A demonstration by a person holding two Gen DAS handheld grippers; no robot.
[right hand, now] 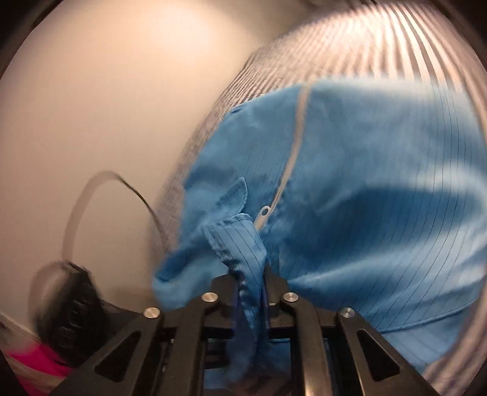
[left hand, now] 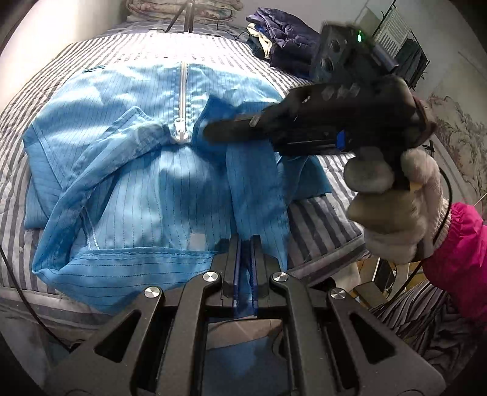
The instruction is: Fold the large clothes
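A large blue pinstriped jacket [left hand: 146,170] with a white front zipper [left hand: 181,103] lies on a striped bed [left hand: 36,88]. My left gripper [left hand: 245,243] is shut on a blue fold of the jacket at the near edge. My right gripper [left hand: 210,131] reaches in from the right, held by a gloved hand, and is shut on blue cloth near the collar. In the right wrist view, the right gripper [right hand: 250,274] pinches a hemmed edge of the jacket [right hand: 365,213], with the zipper pull [right hand: 264,213] just beyond. That view is motion-blurred.
A pile of dark clothes [left hand: 280,39] sits at the far right of the bed. A tripod [left hand: 185,15] and folded bedding stand at the far end. A plain wall [right hand: 106,106] runs along the bed. A cable [right hand: 91,189] loops nearby.
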